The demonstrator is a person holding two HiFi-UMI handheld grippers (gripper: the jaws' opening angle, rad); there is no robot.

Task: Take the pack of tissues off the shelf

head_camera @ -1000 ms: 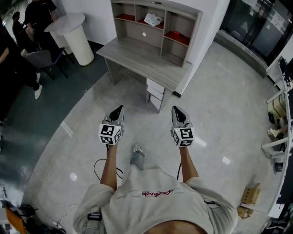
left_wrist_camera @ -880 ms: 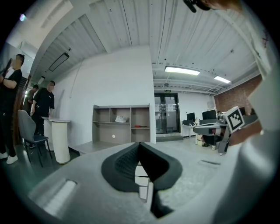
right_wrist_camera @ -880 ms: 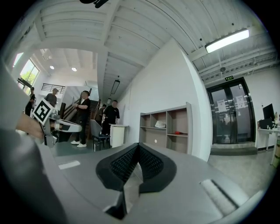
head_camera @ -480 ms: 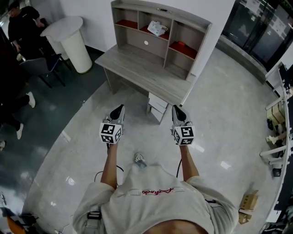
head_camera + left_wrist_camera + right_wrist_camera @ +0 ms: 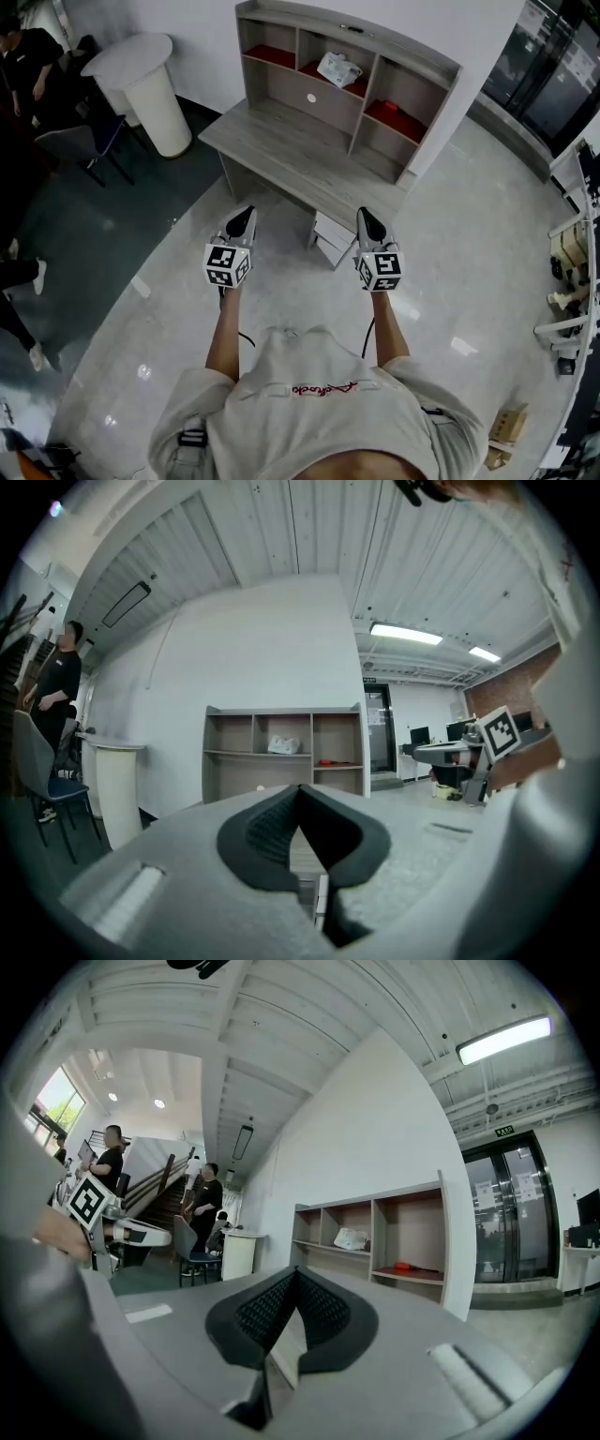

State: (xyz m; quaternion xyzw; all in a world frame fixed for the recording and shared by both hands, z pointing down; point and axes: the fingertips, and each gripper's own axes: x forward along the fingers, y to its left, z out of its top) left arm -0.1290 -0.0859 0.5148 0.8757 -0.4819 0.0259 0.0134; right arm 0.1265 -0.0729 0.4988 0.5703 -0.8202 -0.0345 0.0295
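Ahead, the tissues (image 5: 339,68) lay in the shelf's (image 5: 281,89) upper middle cubby, well beyond the left gripper (image 5: 246,214) and right gripper (image 5: 366,215), both with jaws together and empty, the right seemingly slightly nearer.

Head view: evenly and brightly lit from overhead and sharp at centre, with pale glare patches on the glossy floor (image 5: 450,234), a dim left edge and lines bowing toward the corners. Both gripper views show heavy fisheye distortion inside a black round vignette; the left tongs (image 5: 300,789) and right tongs (image 5: 296,1272) fill the foreground grey and soft, with the room behind sharper. Light comes from a ceiling strip (image 5: 502,1039) and a bright, washed-out window (image 5: 58,1101).
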